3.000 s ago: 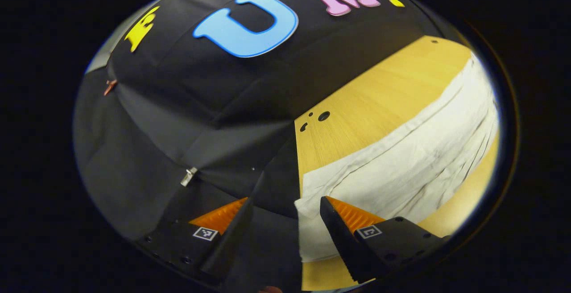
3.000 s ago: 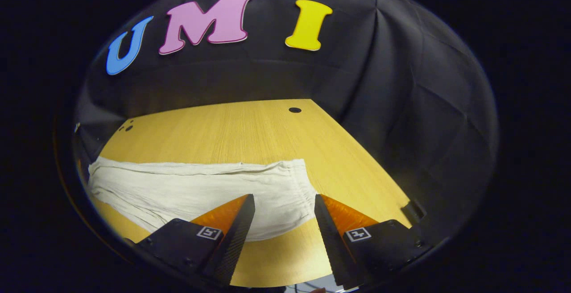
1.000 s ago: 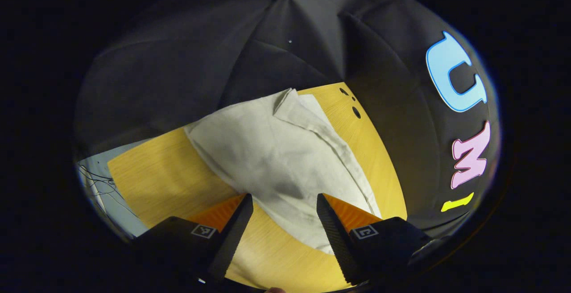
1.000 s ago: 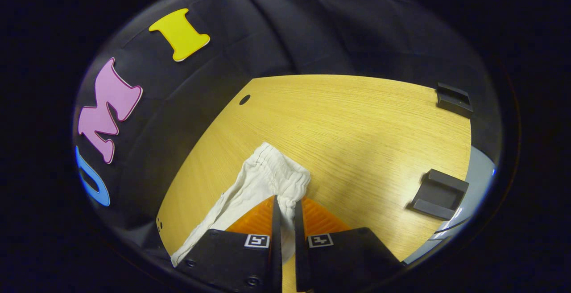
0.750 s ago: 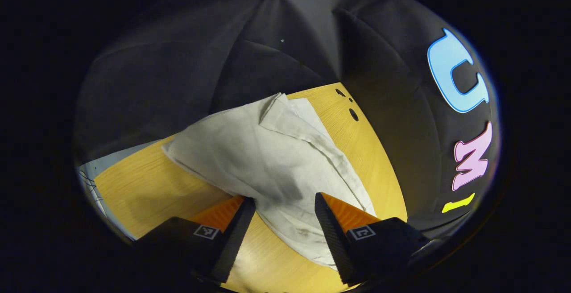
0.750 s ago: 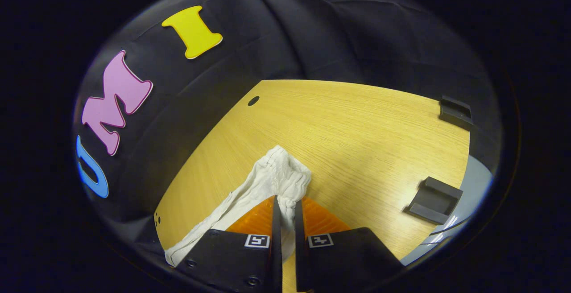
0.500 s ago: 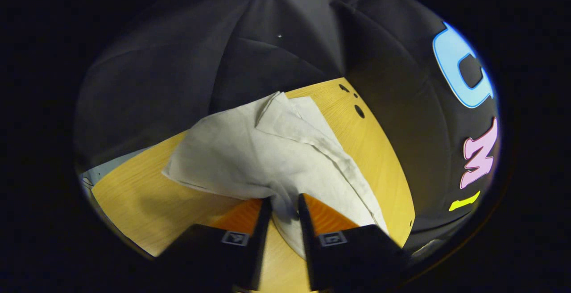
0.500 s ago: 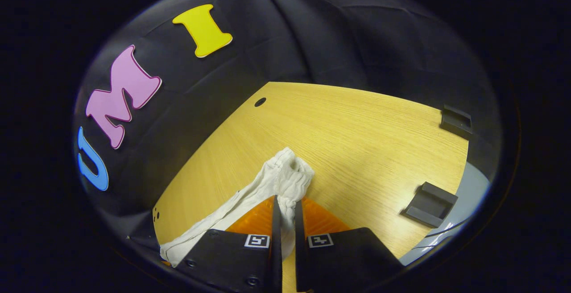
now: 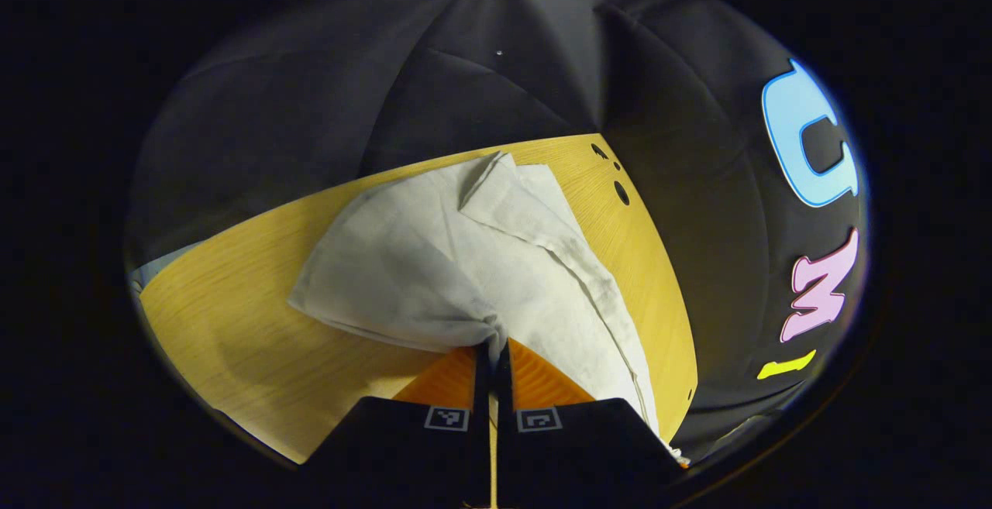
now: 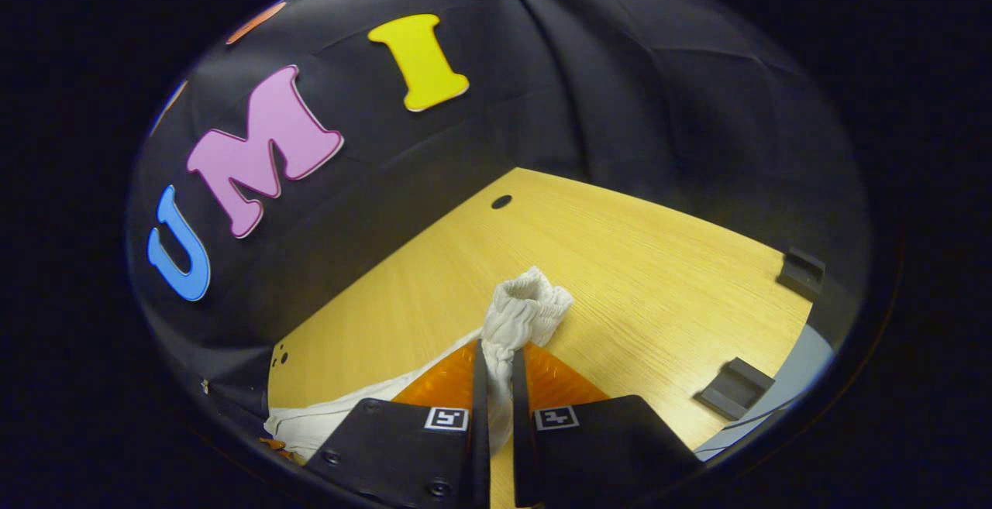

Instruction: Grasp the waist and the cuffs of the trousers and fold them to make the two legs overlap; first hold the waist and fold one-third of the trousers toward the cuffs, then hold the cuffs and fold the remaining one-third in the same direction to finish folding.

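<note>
A: Wooden table backed by black cloth wall. Off-white trousers lie across it, cuff end rumpled.

B: Grippers?

A: Left gripper clamped on a cuff fold. Right gripper pinched tight on the gathered waistband, bunched above the tips. Two black brackets near the table edge.

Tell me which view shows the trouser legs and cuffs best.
The left gripper view. There the trousers spread over the table, legs and cuff end in sight, the left gripper pinching an edge. The right gripper view gives just the bunched waist in the right gripper and a strip of cloth low at left.
</note>
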The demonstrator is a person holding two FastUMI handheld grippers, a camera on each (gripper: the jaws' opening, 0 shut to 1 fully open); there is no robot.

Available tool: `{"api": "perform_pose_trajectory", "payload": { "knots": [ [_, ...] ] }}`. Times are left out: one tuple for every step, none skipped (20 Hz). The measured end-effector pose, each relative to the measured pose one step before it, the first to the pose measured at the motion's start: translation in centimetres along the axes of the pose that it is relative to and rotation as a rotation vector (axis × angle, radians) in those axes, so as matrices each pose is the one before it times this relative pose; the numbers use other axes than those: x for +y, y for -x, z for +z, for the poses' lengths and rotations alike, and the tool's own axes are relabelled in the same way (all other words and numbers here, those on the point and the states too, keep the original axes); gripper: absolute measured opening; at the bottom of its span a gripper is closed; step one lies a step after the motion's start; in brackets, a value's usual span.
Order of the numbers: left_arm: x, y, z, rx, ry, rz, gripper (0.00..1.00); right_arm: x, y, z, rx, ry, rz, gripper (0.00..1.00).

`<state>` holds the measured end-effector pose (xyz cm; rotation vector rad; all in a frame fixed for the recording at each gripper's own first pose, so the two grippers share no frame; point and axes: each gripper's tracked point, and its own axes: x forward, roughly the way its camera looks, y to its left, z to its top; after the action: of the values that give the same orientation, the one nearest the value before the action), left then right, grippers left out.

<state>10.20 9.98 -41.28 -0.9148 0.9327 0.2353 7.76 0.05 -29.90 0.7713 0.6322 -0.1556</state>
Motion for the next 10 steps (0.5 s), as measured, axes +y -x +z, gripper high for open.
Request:
{"api": "perform_pose_trajectory", "payload": {
  "knots": [
    [0.004, 0.106, -0.179, -0.00188, -0.00211, 0.00071, 0.08, 1.676, 0.218, 0.797, -0.01875, 0.01046, 0.02978, 0.16],
    [-0.016, 0.229, -0.119, 0.00088, -0.0038, 0.00037, 0.08, 1.789, 0.177, 0.581, -0.01793, 0.01273, 0.03134, 0.16],
    [-0.073, -0.001, -0.395, 0.00278, -0.00669, 0.0001, 0.08, 1.787, 0.028, 0.699, -0.01384, 0.013, 0.03054, 0.16],
    [-0.1, -0.013, -0.347, 0.00007, -0.00734, 0.00052, 0.08, 1.788, 0.098, 0.251, -0.00793, 0.01407, 0.03319, 0.16],
    [-0.056, -0.029, -0.065, -0.00156, -0.00596, -0.00064, 0.08, 1.91, -0.027, 0.221, -0.00551, 0.01514, 0.0349, 0.16],
    [-0.052, 0.03, -0.097, -0.00421, -0.00194, -0.00162, 0.08, 2.027, -0.165, 0.15, 0.00061, 0.01251, 0.03746, 0.16],
    [-0.019, 0.048, 0.022, -0.00542, 0.00039, -0.00317, 0.08, 2.145, -0.16, -0.128, 0.00702, 0.01431, 0.04061, 0.16],
    [0.037, 0.032, -0.081, -0.00717, 0.00207, -0.00418, 0.08, 2.017, -0.301, -0.267, 0.00884, 0.02074, 0.04141, 0.16],
    [0.012, 0.085, 0.03, -0.00521, 0.00324, -0.0046, 0.08, 1.85, -0.263, -0.328, 0.00901, 0.02821, 0.03381, 0.16],
    [0.042, 0.063, -0.107, -0.00357, 0.00354, -0.0047, 0.08, 1.859, -0.341, -0.483, 0.01256, 0.02913, 0.03211, 0.16]
  ]
}}
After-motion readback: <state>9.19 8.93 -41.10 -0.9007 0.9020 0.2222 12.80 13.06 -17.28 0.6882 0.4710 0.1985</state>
